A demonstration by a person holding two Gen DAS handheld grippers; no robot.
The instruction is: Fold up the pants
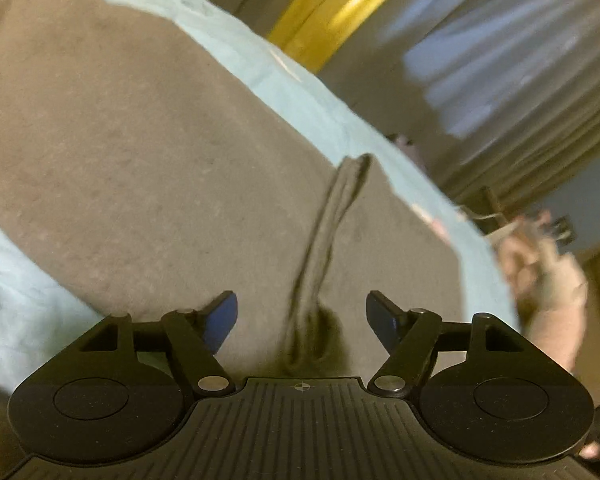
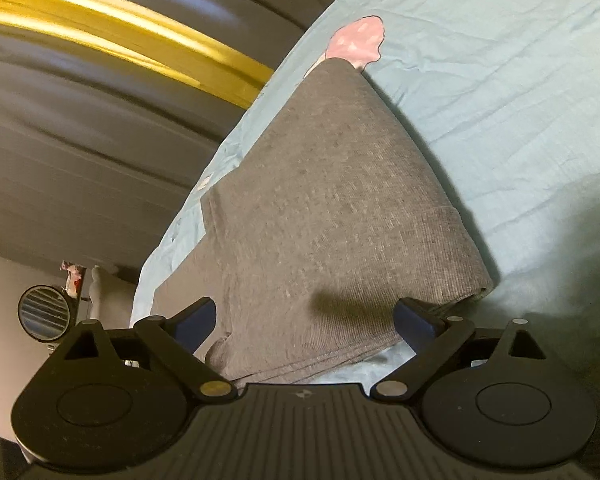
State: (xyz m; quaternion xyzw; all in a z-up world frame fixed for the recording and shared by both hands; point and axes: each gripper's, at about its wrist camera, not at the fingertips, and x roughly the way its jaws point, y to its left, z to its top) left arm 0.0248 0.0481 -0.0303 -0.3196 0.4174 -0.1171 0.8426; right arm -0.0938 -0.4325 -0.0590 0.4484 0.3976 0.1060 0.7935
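Left wrist view first: grey pants (image 1: 148, 152) spread flat across the light blue bedsheet (image 1: 16, 300), filling most of the frame. Left tool (image 1: 302, 320) low over the cloth, fingers spread wide, pinching nothing. Between the blue pads (image 1: 224, 320), a raised ridge of fabric (image 1: 320, 248) running away toward the far edge, maybe a seam or a pinched-up crease; too blurred to call. Off to the right, a hand (image 1: 540, 268) past the bed edge, smeared by motion.

Right wrist view next: same pants (image 2: 320, 232), looking stacked here, several layer edges showing at the near end, one long side a clean straight line on the bedsheet (image 2: 500, 100). Right tool (image 2: 304, 322) also spread, gripping nothing, hovering just over the near edge.

Judging from that: at least one fold apparently down, bundle already narrowed. Likely left: another fold to shorten it, then smoothing that ridge.
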